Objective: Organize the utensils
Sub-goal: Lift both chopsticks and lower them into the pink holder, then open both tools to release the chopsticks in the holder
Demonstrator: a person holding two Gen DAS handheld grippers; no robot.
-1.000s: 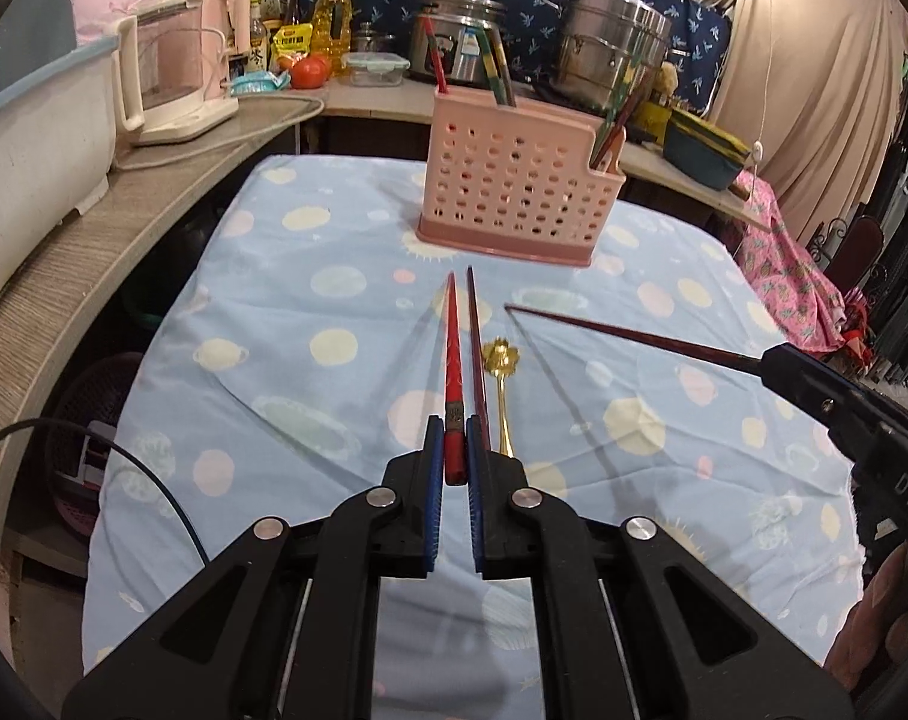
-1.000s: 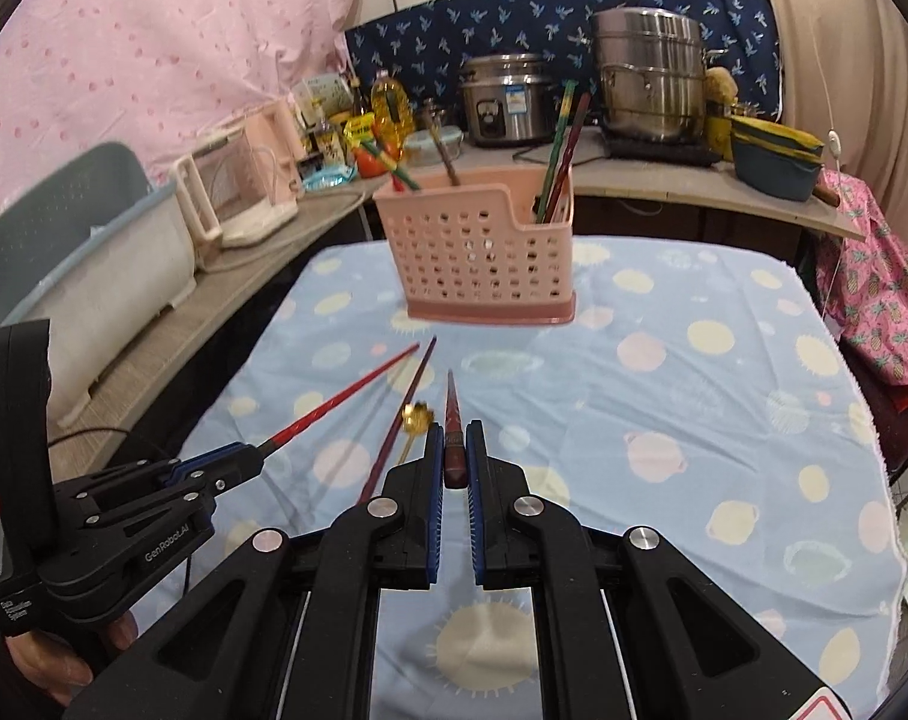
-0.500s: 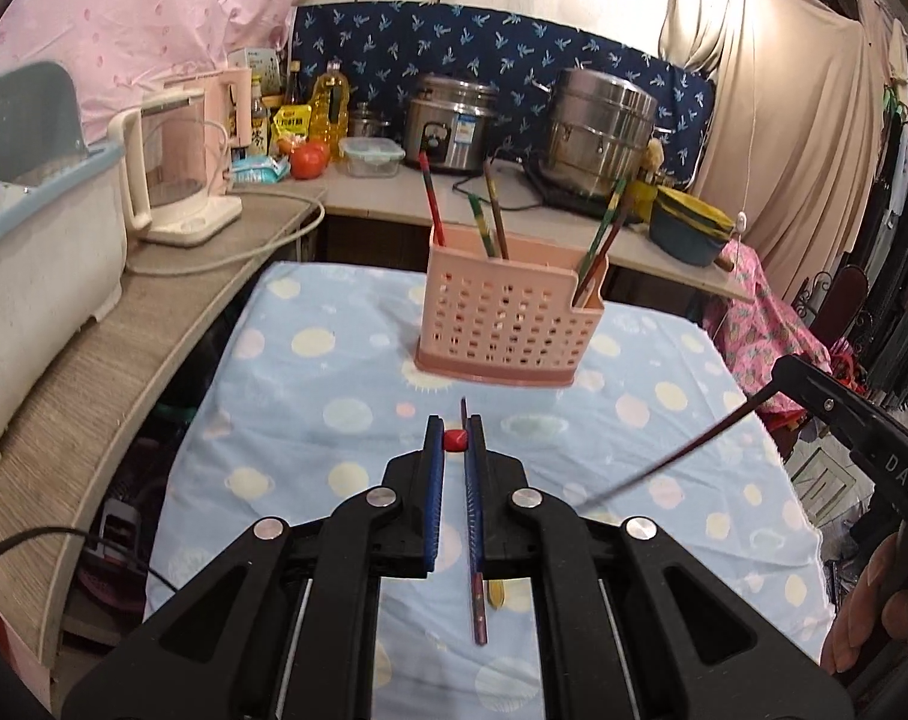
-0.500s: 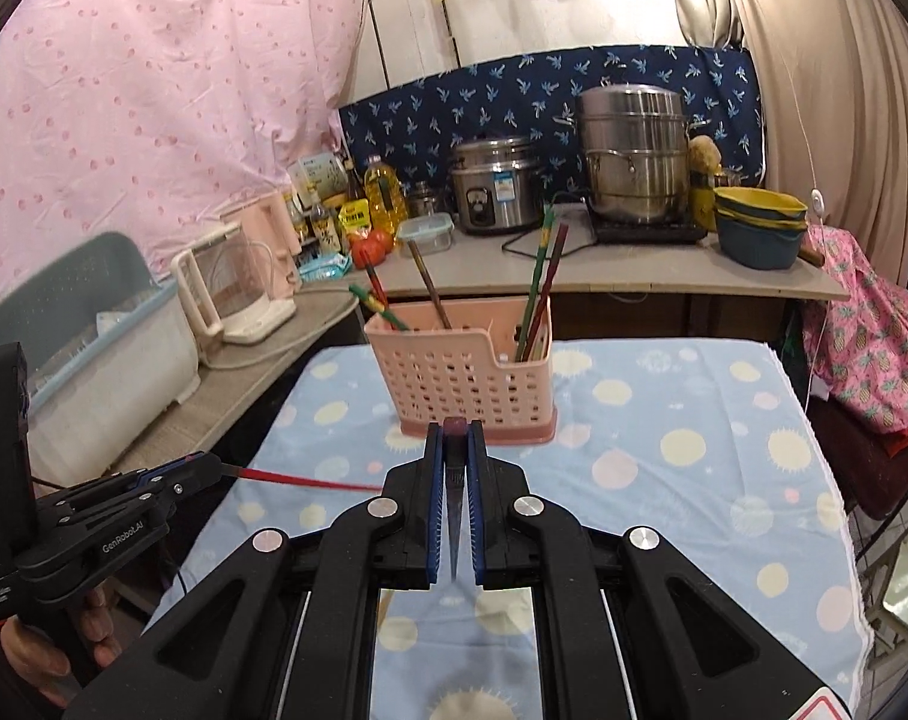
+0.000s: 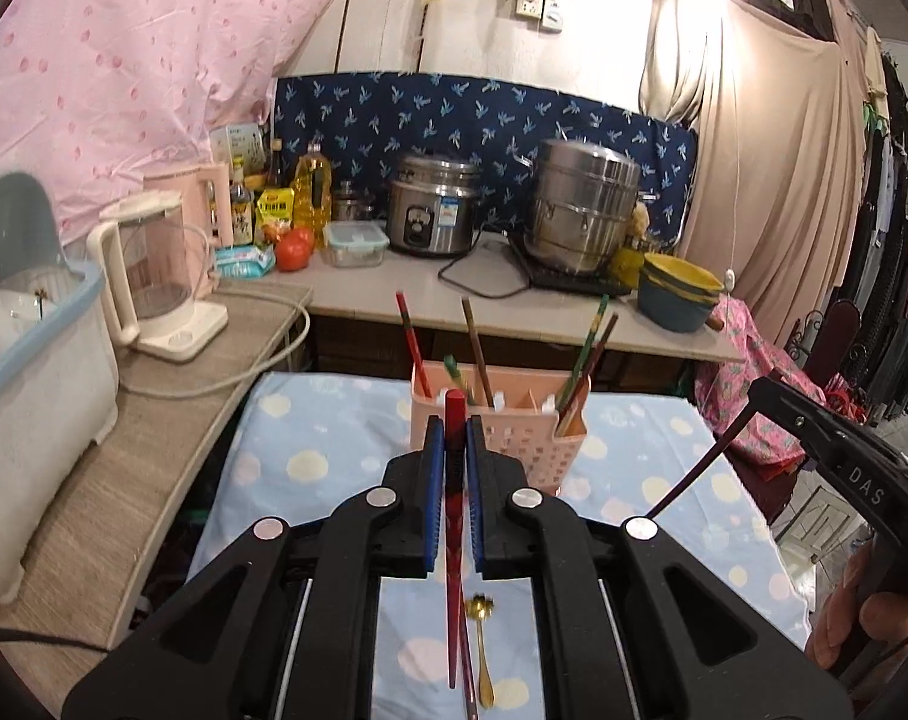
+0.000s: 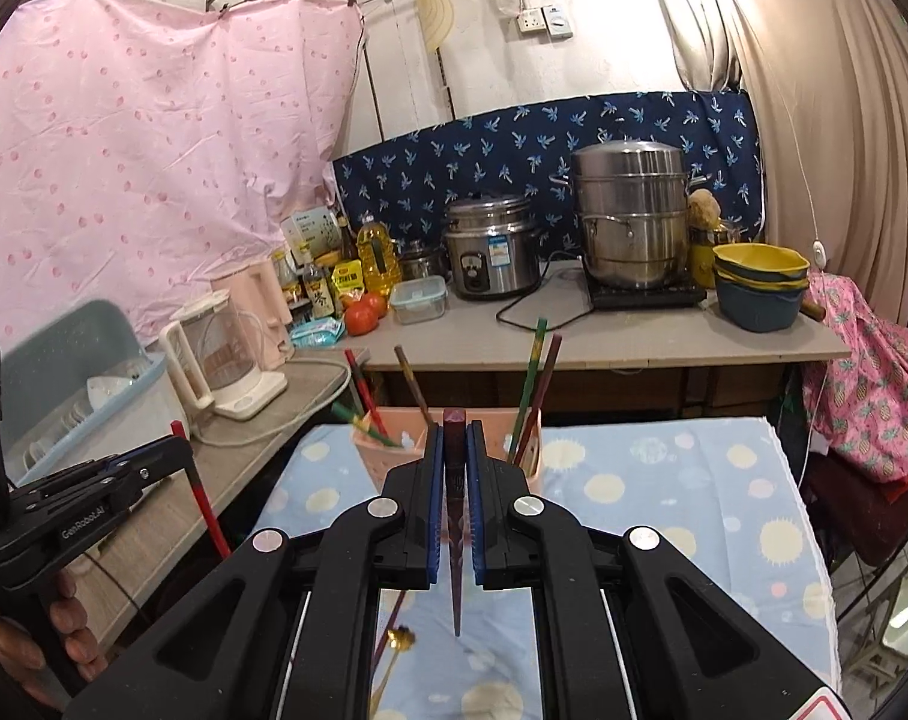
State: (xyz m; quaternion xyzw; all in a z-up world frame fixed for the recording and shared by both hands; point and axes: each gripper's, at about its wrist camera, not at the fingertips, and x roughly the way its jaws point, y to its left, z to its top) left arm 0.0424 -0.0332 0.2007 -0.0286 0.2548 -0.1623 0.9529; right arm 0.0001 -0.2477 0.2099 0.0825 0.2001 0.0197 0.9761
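My left gripper (image 5: pixel 450 429) is shut on a red chopstick (image 5: pixel 452 540) that hangs tip-down above the table. My right gripper (image 6: pixel 454 444) is shut on a dark brown chopstick (image 6: pixel 455 552), also tip-down; it shows at the right of the left wrist view (image 5: pixel 694 474). The pink perforated utensil holder (image 5: pixel 526 438) stands ahead of both, with several chopsticks upright in it; it also shows in the right wrist view (image 6: pixel 387 444). A dark chopstick (image 5: pixel 469 678) and a gold spoon (image 5: pixel 482 654) lie on the cloth below.
The table has a blue cloth with pale dots (image 6: pixel 664 492). A counter (image 5: pixel 369 288) behind carries a rice cooker (image 5: pixel 432 213), a steel steamer pot (image 5: pixel 583 207), stacked bowls (image 5: pixel 679 291) and bottles. A kettle (image 5: pixel 153 276) and a dish bin (image 5: pixel 27 348) stand at left.
Both grippers have risen from the table and tilted up. Each chopstick went from lying flat and pointing forward to hanging tip-down. The holder now sits lower in both views.
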